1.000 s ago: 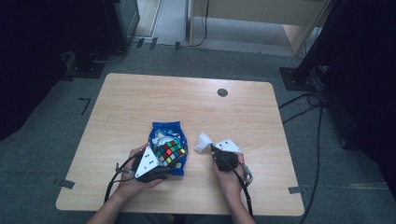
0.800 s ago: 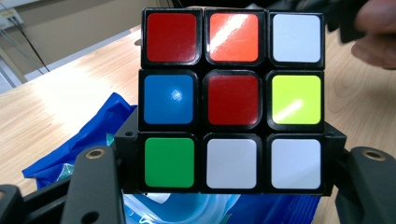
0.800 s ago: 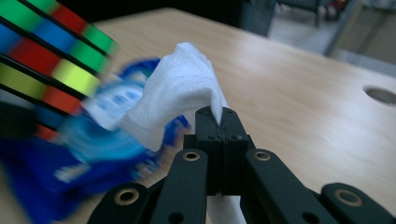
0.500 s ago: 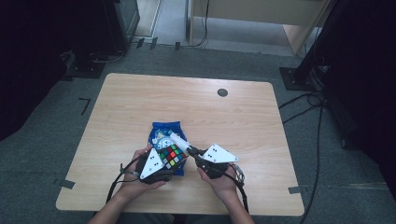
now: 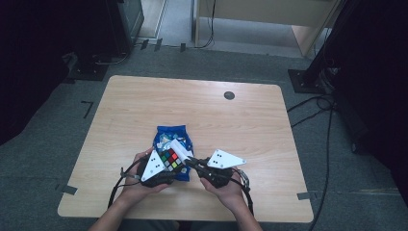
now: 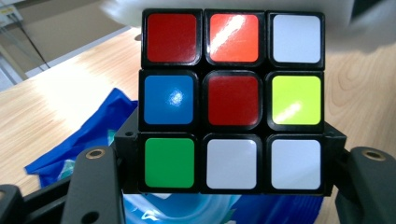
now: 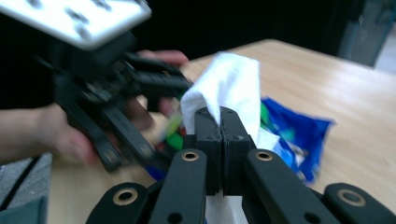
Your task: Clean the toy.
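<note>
My left gripper (image 5: 166, 166) is shut on a Rubik's cube (image 5: 171, 159), held just above a blue snack bag (image 5: 172, 137) near the table's front. In the left gripper view the cube (image 6: 232, 99) shows red, orange, white, blue, yellow and green squares, with both jaws pressed on its lower sides and my left gripper (image 6: 231, 165) closed around it. My right gripper (image 7: 222, 121) is shut on a white cloth (image 7: 231, 86), whose free end rests against the cube's far side. In the high view the cloth (image 5: 179, 148) lies across the cube, held by the right gripper (image 5: 188, 160).
The wooden table (image 5: 144, 106) has a round dark grommet (image 5: 229, 95) at the back. The blue bag (image 6: 93, 135) lies under the cube. Cables trail from both grippers toward the front edge. Dark stands and cables sit on the floor around the table.
The right gripper has swung left with the white cloth, from beside the bag to the cube, and the cloth now touches the cube. The left gripper has stayed in place with the cube.
</note>
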### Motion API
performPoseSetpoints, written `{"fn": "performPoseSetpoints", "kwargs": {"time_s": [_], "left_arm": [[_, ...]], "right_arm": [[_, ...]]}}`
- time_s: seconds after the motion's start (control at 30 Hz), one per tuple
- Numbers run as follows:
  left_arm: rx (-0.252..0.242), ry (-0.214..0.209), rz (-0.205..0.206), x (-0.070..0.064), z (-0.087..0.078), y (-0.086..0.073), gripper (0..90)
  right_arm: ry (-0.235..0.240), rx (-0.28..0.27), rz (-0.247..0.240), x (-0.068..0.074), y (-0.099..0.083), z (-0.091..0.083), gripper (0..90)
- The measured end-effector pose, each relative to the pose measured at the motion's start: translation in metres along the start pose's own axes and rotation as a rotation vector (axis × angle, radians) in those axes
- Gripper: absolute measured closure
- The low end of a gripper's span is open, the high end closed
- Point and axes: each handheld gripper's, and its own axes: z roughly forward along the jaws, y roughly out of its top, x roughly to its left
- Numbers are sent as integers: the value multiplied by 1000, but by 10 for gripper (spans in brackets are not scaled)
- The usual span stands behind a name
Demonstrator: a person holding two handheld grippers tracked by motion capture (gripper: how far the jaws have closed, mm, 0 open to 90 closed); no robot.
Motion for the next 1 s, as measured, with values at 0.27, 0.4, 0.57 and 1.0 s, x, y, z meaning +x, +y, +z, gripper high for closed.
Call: {"fn": "performPoseSetpoints", "kwargs": {"time_s": [0.27,0.4,0.57,1.0], "left_arm": [[-10,-73,44,-12,2,2,340],[20,-63,52,-15,7,1,340],[30,-44,34,-10,7,0,340],[-58,-57,-83,10,-8,4,340]], "right_arm": [[-100,41,142,-20,-11,1,892],[-67,20,134,-14,-8,3,888],[32,-27,69,0,1,1,880],[-184,126,209,-42,-24,-6,886]]}}
